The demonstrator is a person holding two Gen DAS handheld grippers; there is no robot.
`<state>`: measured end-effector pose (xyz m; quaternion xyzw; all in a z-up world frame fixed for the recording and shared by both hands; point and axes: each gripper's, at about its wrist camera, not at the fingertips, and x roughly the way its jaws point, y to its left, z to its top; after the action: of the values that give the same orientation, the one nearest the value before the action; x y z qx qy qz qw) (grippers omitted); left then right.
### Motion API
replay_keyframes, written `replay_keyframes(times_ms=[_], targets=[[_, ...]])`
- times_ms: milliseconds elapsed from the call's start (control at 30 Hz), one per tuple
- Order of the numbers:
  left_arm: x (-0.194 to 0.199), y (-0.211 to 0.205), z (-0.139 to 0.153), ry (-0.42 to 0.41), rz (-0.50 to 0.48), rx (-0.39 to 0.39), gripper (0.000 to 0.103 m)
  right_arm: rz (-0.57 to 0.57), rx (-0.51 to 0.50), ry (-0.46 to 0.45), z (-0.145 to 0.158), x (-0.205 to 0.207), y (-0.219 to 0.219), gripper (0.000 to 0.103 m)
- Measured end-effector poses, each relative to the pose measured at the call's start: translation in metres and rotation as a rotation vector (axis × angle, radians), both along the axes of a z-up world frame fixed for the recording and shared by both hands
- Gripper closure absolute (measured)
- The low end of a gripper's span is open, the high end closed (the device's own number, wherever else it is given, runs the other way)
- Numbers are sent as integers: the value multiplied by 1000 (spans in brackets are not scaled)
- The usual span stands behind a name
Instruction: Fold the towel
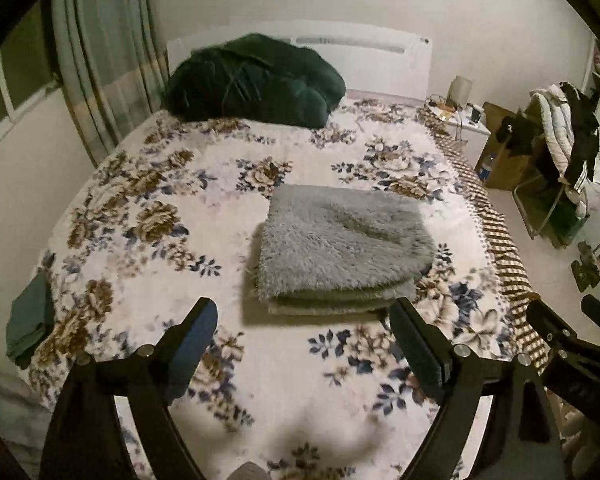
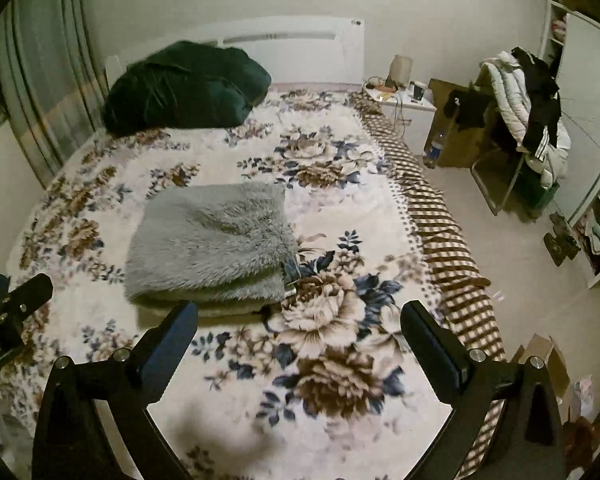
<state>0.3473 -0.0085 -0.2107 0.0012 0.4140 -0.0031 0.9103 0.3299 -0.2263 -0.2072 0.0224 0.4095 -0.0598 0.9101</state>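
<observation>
A fluffy grey towel (image 1: 340, 248) lies folded in several layers on the floral bedspread (image 1: 172, 208), seen also as the grey towel (image 2: 216, 244) in the right wrist view. My left gripper (image 1: 304, 312) hovers open above the bed, just in front of the towel's near edge, holding nothing. My right gripper (image 2: 300, 316) is open too, to the right of the towel's near corner, with nothing between its fingers. The right gripper's fingers (image 1: 556, 328) show at the right edge of the left wrist view, and the left gripper's finger (image 2: 20, 296) at the left edge of the right wrist view.
A dark green blanket (image 1: 256, 80) is heaped by the white headboard (image 1: 364, 48). A small green cloth (image 1: 30, 320) lies at the bed's left edge. Right of the bed: a nightstand (image 2: 404, 100), a cardboard box (image 2: 460, 132), a chair with clothes (image 2: 528, 112), and bare floor.
</observation>
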Motion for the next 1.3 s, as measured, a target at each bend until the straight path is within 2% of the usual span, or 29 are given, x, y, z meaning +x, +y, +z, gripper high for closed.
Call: replay_keyframes(times_ms=[367,533,700,767,1033,1300], targets=[[-140,-11,95,-115,21,16,15,52,-1,-159,124,-160,1,0],[-182,-11,122,-135,44,5,15,87,-16,-207,168,-223,8,0],[-208,-7,142,-150,50,-2,15,90,-15,-225,203,-271,11,0],[-214,-6,147,-151,41,-12,0,84,-14,-230,213,-284,11,0],[-232,-2,156,-176,42,9,0,77,-25,-240,242,-318,18,0],[-245,2,160,-174,36,10,0,74,-27,-248,253,-325,18,0]])
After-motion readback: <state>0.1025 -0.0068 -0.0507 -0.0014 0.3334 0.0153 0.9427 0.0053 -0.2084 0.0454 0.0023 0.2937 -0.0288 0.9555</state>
